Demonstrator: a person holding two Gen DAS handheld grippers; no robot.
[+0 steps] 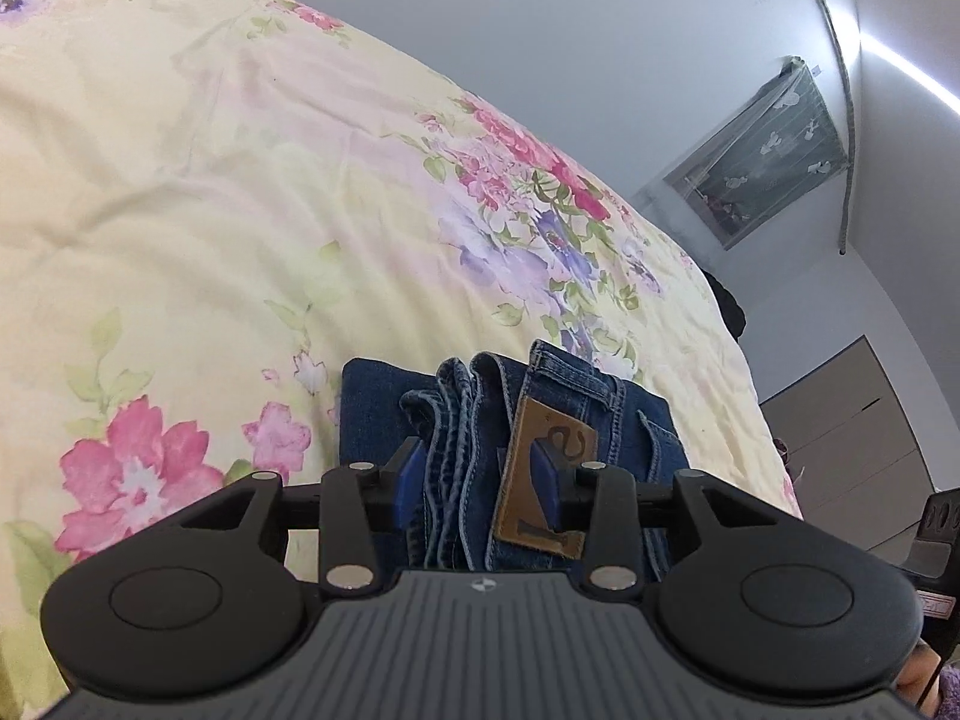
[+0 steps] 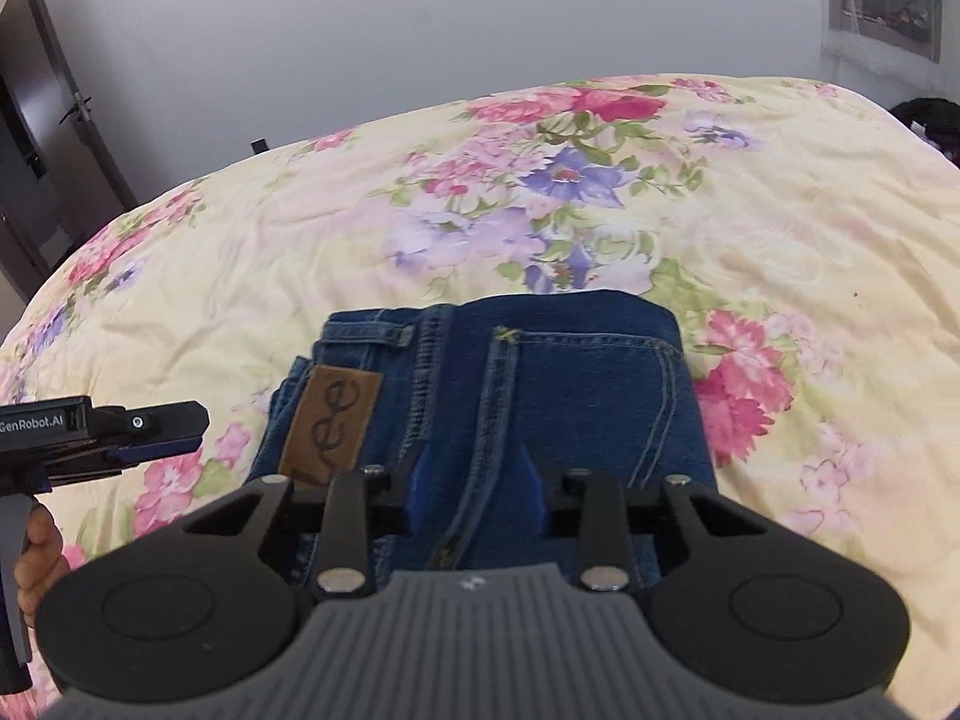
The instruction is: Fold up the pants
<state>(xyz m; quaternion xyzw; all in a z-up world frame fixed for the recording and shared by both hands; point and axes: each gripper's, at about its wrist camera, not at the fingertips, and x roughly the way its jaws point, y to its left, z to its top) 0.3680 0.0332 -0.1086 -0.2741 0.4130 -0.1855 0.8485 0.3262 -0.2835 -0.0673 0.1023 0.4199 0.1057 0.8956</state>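
Plainly, the folding was near its end. The pants [image 2: 570, 372] lay on the bed [image 2: 780, 210] as a compact, thick bundle, with the waistband and its brown patch [image 2: 333, 420] turned to my left and stacked edges showing at that side.

My left claw [image 1: 480, 480] had its pads apart and held nothing. Seen from the right wrist, it hung just beside the bundle on the patch side, not touching the denim. My right claw [image 2: 477, 492] sat over the near edge of the bundle, pads apart, with a seam running up between them. Whether those pads pinched the cloth or merely hovered above it I could not tell, since the near edge was hidden under the claw body.

I judged the step in hand to be the last tidying. The next move would call for squaring the loose layers on the left, where the edges looked uneven, or pressing the top flat. A bundle this thick would need a wide bite, and a tug at one layer could drag the stack open.

Nothing else lay on the flowered cover close to the pants. A dark heap [image 2: 930, 120] sat at the far right edge of the bed, and a door [image 2: 36, 150] stood off to the left, both well apart from the work.
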